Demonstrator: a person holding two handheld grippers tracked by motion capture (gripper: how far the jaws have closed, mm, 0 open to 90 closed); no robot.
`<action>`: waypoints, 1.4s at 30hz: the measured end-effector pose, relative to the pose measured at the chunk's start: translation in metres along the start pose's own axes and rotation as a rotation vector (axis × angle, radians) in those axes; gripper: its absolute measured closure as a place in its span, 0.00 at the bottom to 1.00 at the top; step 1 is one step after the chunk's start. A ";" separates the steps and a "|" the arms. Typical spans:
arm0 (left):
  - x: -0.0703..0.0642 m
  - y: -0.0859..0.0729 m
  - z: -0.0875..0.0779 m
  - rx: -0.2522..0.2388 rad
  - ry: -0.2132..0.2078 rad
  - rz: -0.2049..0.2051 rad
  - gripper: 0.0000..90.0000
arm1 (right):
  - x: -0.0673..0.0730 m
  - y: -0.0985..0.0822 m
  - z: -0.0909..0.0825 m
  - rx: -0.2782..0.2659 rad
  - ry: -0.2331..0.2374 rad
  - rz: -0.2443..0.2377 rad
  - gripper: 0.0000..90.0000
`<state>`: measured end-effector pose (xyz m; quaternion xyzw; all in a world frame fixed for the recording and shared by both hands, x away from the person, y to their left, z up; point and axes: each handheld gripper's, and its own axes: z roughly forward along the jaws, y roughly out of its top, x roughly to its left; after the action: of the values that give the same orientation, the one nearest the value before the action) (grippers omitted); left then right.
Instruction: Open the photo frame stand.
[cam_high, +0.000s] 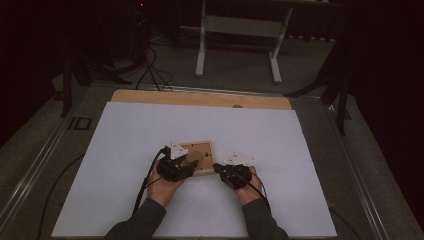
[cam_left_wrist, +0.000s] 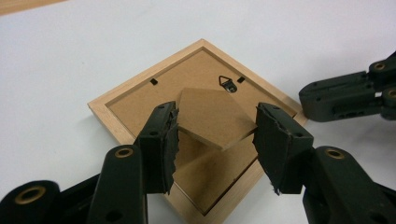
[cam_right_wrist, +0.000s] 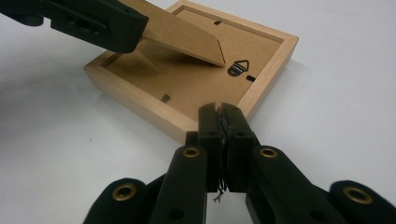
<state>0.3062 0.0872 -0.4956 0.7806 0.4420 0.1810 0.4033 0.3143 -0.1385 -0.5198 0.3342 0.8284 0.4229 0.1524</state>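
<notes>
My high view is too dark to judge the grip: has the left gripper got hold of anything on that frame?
Observer: No. The left gripper is open, with one jaw on each side of the stand, which is tilted up from the back of the frame.
Operator: Is the frame face up?
Observer: Face down. Its brown backing shows, with a metal hanger on it.
Operator: And the right gripper?
Observer: The right gripper is shut, with its tips at the frame's outer edge near a corner.
</notes>
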 end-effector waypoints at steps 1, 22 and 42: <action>0.001 0.000 0.000 0.004 -0.006 -0.006 0.55 | 0.000 0.000 0.000 0.000 0.000 0.001 0.97; 0.019 0.002 0.008 0.083 -0.166 -0.242 0.53 | 0.000 0.000 0.000 -0.001 0.004 0.001 0.96; 0.031 0.009 0.018 0.095 -0.242 -0.388 0.57 | 0.000 0.000 0.000 0.000 0.006 -0.004 0.95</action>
<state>0.3390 0.1021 -0.5019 0.7150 0.5403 -0.0158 0.4433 0.3140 -0.1383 -0.5198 0.3312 0.8295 0.4237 0.1509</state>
